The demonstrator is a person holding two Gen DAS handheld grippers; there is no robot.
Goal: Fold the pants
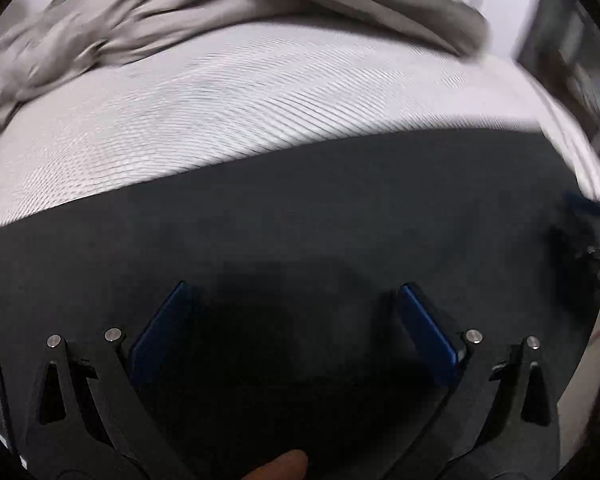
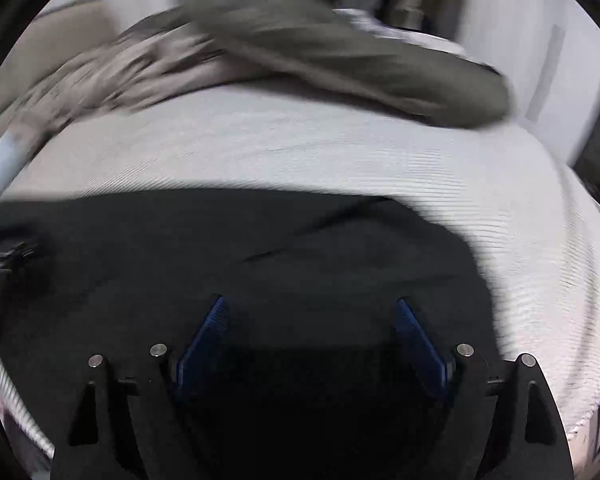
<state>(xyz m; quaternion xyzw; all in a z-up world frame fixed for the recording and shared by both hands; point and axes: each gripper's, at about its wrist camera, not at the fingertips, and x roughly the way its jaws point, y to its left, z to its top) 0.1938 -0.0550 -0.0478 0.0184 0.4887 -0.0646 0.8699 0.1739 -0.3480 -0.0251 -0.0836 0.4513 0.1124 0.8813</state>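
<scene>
- the dark charcoal fabric pants (image 1: 300, 208) lie flat on the white ribbed bed cover (image 1: 220, 120), with a rumpled grey-brown blanket (image 2: 300, 52) well apart at the far side.
- the left gripper (image 1: 296, 332) hangs over the cloth with blue pads spread and nothing between them.
- the right gripper (image 2: 312, 340) is likewise released, above the dark cloth near its curved edge.
- i'd say pinch only the hem layers, both sides level, then lift together so the diagonal crease (image 2: 320, 232) doesn't fold in.
</scene>
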